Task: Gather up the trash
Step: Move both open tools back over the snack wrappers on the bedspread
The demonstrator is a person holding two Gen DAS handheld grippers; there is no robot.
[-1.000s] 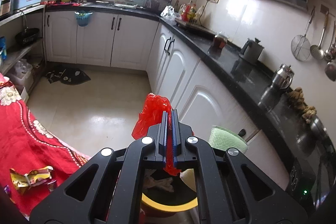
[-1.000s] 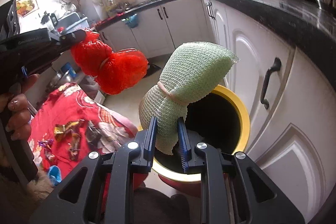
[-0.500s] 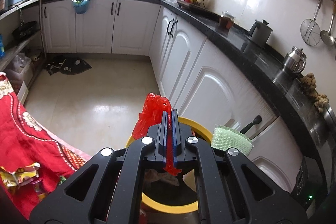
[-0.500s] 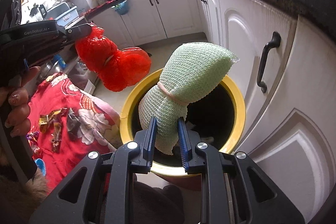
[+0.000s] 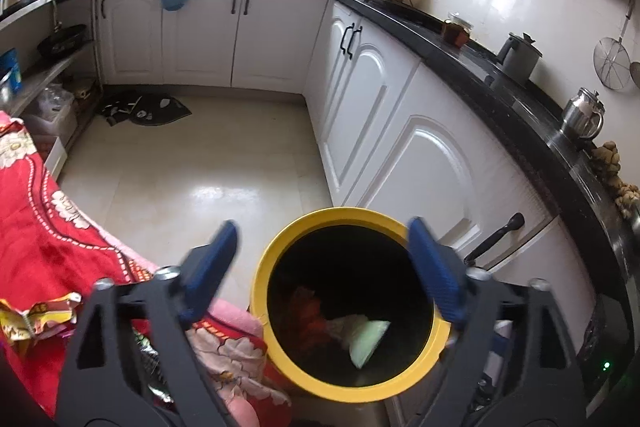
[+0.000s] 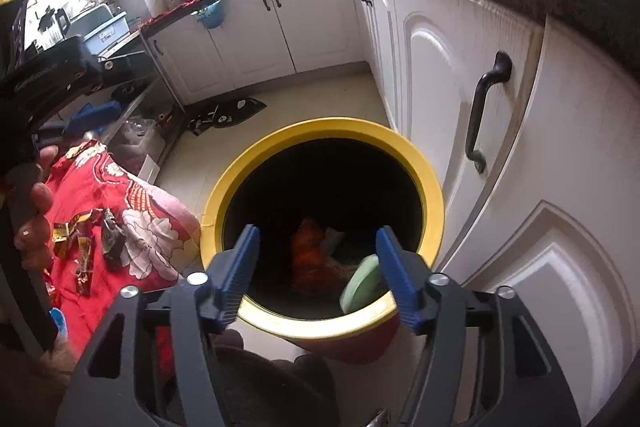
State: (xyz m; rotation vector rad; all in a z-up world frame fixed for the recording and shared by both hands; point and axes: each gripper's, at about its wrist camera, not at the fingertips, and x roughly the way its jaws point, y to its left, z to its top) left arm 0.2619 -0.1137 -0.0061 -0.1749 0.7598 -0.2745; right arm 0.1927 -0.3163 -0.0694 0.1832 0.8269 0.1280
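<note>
A yellow-rimmed trash bin (image 5: 280, 255) stands on the floor by the white cabinets; it also shows in the right wrist view (image 6: 434, 195). Inside it lie a red mesh bag (image 5: 308, 315) and a green mesh bag (image 5: 368, 339), seen again in the right wrist view as red (image 6: 308, 259) and green (image 6: 360, 287). My left gripper (image 5: 322, 263) is open and empty above the bin's mouth. My right gripper (image 6: 318, 267) is open and empty above the bin too.
A red flowered cloth (image 5: 44, 247) lies to the left of the bin, with snack wrappers (image 6: 80, 239) on it. White cabinets with a black handle (image 6: 484, 111) stand to the right. A dark mat (image 5: 144, 109) lies on the tiled floor.
Both grippers have opened. The red mesh bag and the green mesh bag have dropped from them into the bin. Both views now look down over the bin's mouth.
</note>
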